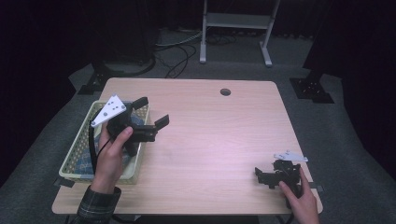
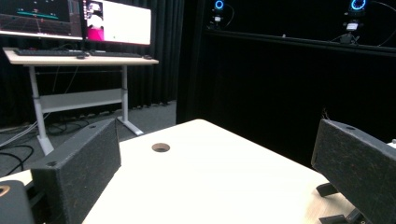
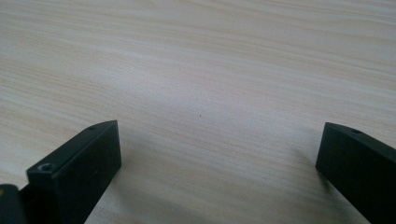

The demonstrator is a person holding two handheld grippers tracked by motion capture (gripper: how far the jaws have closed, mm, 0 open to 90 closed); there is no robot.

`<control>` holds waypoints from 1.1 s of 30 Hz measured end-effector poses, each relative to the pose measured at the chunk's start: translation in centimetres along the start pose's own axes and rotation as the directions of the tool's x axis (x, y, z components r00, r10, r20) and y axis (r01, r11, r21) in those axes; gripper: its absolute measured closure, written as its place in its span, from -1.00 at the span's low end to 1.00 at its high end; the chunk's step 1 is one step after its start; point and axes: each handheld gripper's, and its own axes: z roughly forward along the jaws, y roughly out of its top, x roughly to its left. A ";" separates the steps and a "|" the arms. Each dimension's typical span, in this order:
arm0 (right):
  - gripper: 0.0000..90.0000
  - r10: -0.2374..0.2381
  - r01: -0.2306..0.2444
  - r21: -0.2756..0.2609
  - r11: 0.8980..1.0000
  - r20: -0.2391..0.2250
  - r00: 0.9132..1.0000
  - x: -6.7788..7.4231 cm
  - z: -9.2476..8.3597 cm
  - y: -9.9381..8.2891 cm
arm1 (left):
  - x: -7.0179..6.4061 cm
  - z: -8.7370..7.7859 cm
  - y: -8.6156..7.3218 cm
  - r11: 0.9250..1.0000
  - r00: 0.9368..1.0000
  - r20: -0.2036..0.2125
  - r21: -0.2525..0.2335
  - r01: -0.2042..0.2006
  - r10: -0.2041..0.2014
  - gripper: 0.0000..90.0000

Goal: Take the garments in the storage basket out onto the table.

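A person's left hand holds my left gripper [image 1: 152,112] raised over the right rim of a pale woven basket [image 1: 77,156]. Its jaws stand wide open with nothing between them. In the left gripper view, the left gripper [image 2: 215,149] looks across the tabletop toward a round cable hole [image 2: 160,147]. My right gripper [image 1: 263,177] rests low on the table near the front right corner, held by the right hand. In the right gripper view, the right gripper [image 3: 219,140] is open just above bare wood grain, with nothing held.
The wooden table [image 1: 210,135] has a cable hole [image 1: 225,91] near its far edge. Blue patterned fabric [image 1: 88,158] lies inside the basket. A desk with monitors [image 2: 79,23] stands beyond the table, and a white desk frame [image 1: 236,28] stands on the floor.
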 end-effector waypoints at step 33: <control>-1.00 -0.001 0.001 0.000 1.000 0.000 1.000 0.0 0.0 0.0 | 4.1 -4.4 1.1 1.000 0.996 -0.089 -0.016 -0.001 0.000 -0.98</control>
